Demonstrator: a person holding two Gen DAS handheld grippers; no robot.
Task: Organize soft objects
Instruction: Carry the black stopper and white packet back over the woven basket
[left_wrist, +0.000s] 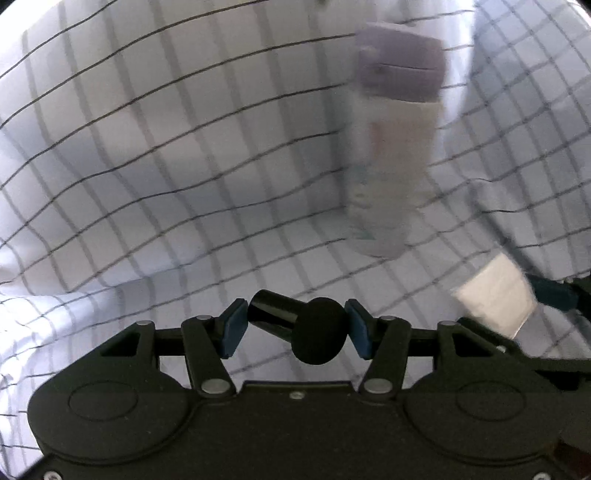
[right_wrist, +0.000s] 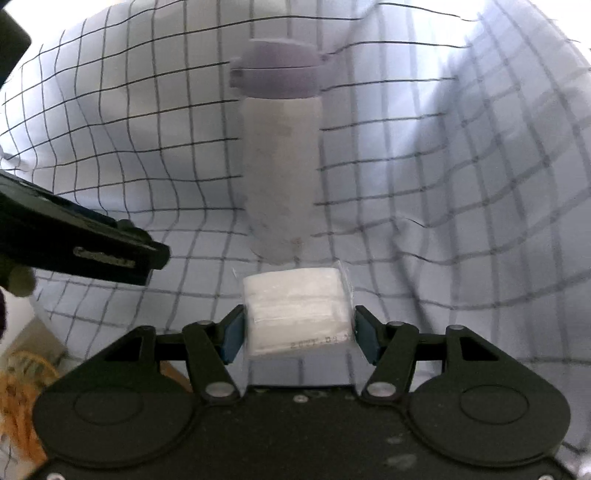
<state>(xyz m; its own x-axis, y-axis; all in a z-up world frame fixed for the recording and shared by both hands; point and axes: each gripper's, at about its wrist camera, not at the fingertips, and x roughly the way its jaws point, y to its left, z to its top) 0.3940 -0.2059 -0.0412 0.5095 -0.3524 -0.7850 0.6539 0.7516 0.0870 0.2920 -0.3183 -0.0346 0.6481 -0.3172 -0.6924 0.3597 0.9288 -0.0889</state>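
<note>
Only blurred printed digits mark the white tissue pack (right_wrist: 297, 312).

The scene is viewed from two fisheye cameras, each mounted just behind a claw and aimed forward and steeply downward along its fingers. In the left wrist view, the left claw (left_wrist: 295, 328) fills the lower edge, and a checked cloth (left_wrist: 147, 147) is seen at close range, blurred. In the right wrist view, the right claw (right_wrist: 299, 332) occupies the lower edge in the same way. Both views share the cloth and an upright bottle (left_wrist: 391, 147) with a purple cap, seen right of centre from the left camera and near the centre (right_wrist: 280, 166) from the right. Each claw is caught at the other view's side edge.
</note>
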